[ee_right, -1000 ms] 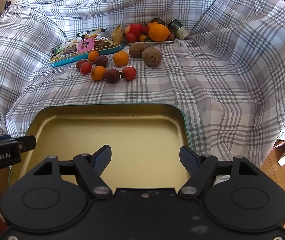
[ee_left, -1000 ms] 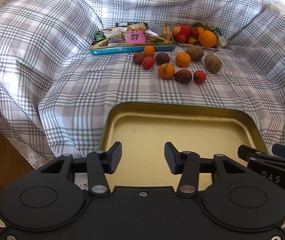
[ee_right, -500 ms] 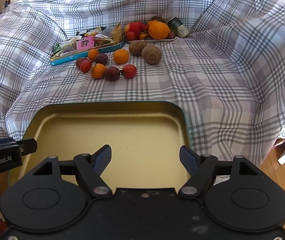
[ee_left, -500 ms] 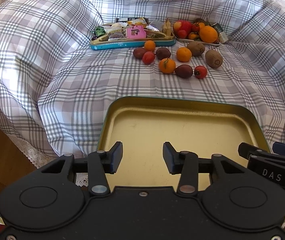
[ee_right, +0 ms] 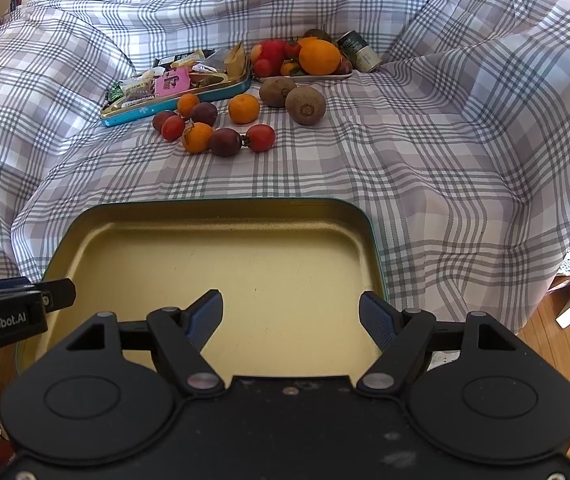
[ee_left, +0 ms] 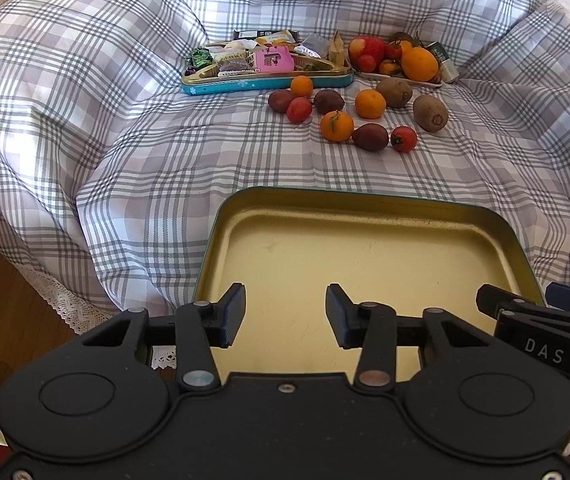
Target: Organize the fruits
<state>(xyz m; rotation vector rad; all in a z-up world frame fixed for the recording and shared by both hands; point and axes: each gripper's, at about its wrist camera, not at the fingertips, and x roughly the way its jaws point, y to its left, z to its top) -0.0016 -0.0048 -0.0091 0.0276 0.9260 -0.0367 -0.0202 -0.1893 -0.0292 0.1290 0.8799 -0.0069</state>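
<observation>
We have both grippers hanging over the near end of the tray [ee_left: 365,216], the empty gold tin that sits on the checked cloth [ee_left: 165,168] closest to us. The left gripper [ee_left: 285,312] has its fingers part open with nothing between them; the right gripper [ee_right: 291,318] has its fingers spread wider, also with nothing held.

Our first worry is the cloth itself. It is soft and rumpled, so pressing on the tray's rim could tip it, and round fruit nudged on the folds could roll away from the tray. The second is the loose fruit [ee_left: 337,126], well beyond the tray's far edge: several pieces touch one another, so closing on one may knock its neighbour. The third is mixing things up, since the snack tin [ee_left: 265,82] lies just behind the fruit, and a plate [ee_right: 305,77] already piled with fruit sits beside that tin.

The tray's long axis runs across our view, left to right, its long far edge facing the fruit. Of the fruit, the two kiwis [ee_left: 429,113] are the only clearly oblong pieces; the nearer one shows its stem end toward the tray in the right wrist view. The plums [ee_left: 370,137] look slightly oval, lying crosswise to the tray's far edge. The mandarins and tomatoes [ee_left: 404,139] look round, with no clear axis.
</observation>
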